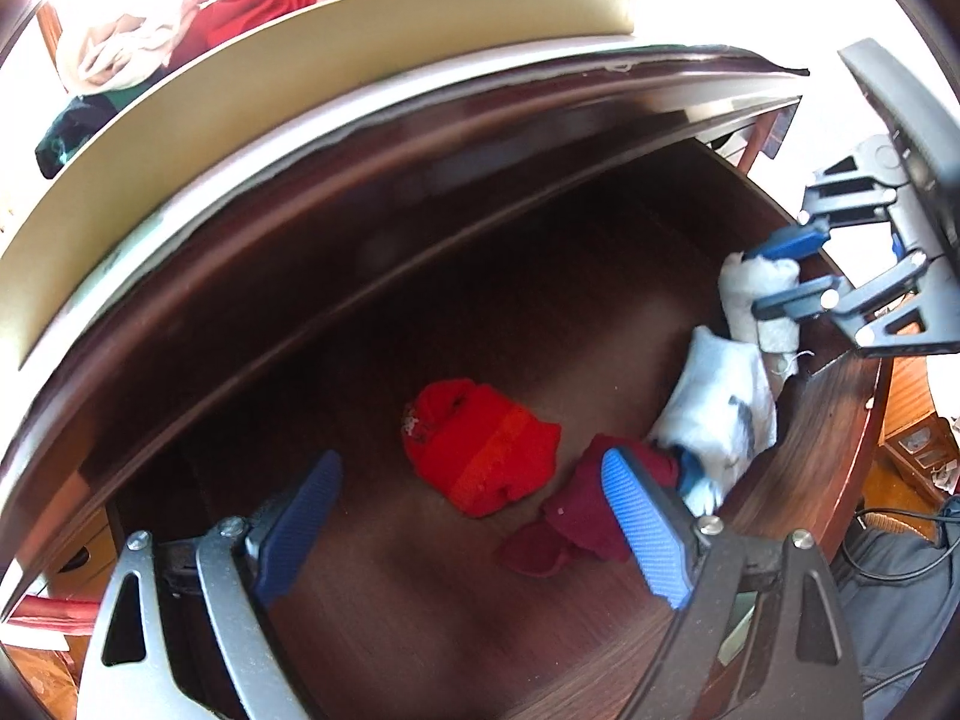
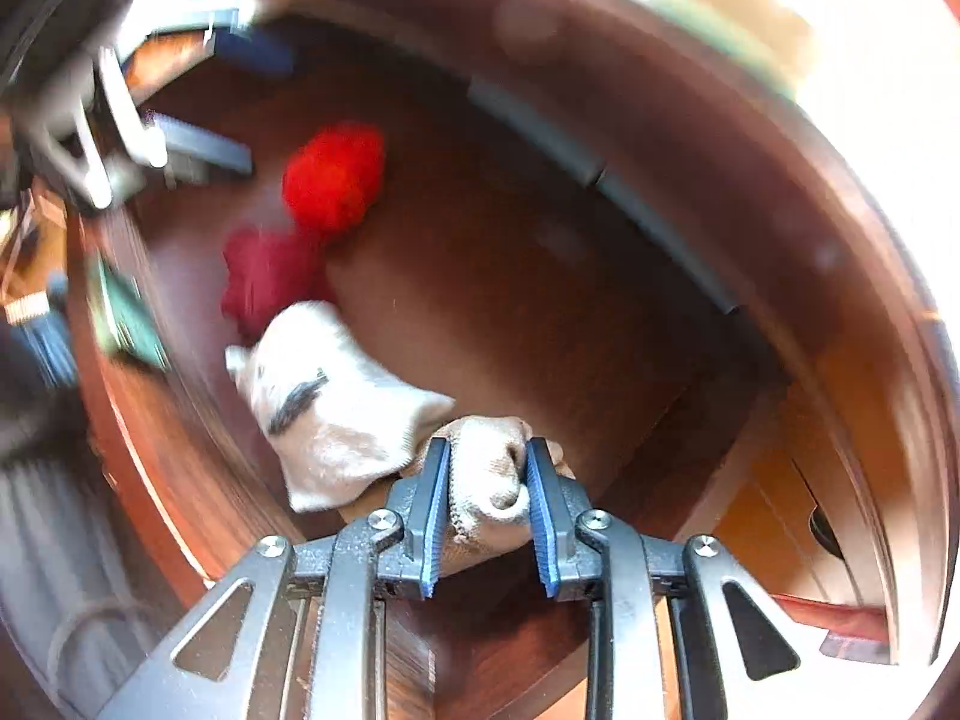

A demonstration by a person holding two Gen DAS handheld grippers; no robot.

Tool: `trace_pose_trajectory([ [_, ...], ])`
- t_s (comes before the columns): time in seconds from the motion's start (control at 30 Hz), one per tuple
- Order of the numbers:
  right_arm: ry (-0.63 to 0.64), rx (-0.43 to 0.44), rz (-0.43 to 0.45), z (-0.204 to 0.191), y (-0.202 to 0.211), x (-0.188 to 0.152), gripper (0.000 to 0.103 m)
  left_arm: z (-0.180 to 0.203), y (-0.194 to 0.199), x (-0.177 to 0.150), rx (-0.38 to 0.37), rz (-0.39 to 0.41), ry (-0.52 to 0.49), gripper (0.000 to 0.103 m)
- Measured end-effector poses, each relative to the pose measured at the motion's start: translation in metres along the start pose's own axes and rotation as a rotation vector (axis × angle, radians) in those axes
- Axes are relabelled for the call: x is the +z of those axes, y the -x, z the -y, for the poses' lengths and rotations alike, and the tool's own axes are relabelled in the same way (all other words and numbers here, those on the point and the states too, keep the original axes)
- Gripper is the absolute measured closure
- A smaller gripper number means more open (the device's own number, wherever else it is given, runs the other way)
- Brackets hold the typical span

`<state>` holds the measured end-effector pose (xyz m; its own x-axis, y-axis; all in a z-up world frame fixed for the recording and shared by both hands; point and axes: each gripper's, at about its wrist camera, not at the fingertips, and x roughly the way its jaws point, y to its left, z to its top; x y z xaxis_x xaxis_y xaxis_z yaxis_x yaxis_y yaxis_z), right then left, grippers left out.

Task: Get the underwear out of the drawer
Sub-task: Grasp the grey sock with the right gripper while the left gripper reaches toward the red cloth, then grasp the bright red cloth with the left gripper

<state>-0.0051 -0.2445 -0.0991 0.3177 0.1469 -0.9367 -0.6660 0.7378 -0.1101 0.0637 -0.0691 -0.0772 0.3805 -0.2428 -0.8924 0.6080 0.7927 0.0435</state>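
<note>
The dark wooden drawer [image 1: 360, 324] is open. A bright red garment [image 1: 480, 450] lies on its floor, a maroon one [image 1: 588, 516] beside it, and a white one with a dark mark [image 1: 714, 414] against the right wall. My left gripper [image 1: 474, 522] is open above the drawer floor, its right finger over the maroon garment. My right gripper [image 2: 486, 498] is shut on a rolled white garment [image 2: 486, 474] at the drawer's right end; it also shows in the left wrist view [image 1: 786, 270]. The red [image 2: 336, 174], maroon [image 2: 270, 276] and marked white [image 2: 324, 408] garments show beyond it.
A pile of red and cream clothes [image 1: 198, 18] lies on top of the dresser behind a tan edge [image 1: 300, 90]. A lower drawer front [image 2: 804, 498] shows at the right. Cables and blue cloth [image 1: 900, 570] lie on the floor at the right.
</note>
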Motion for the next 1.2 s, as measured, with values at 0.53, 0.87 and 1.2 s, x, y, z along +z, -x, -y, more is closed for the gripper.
trace_pose_trajectory([
  [0.53,-0.183,0.058,0.176,0.025,0.037,-0.023,0.076,0.011,-0.036,0.018,0.024,-0.093,-0.062,0.015],
  [0.87,-0.24,0.081,0.256,0.029,0.052,-0.027,0.076,0.024,-0.064,0.029,0.027,-0.171,-0.111,0.022],
  [1.2,-0.277,0.132,0.306,0.016,0.038,-0.015,0.076,0.033,-0.073,0.028,0.032,-0.205,-0.15,0.053],
])
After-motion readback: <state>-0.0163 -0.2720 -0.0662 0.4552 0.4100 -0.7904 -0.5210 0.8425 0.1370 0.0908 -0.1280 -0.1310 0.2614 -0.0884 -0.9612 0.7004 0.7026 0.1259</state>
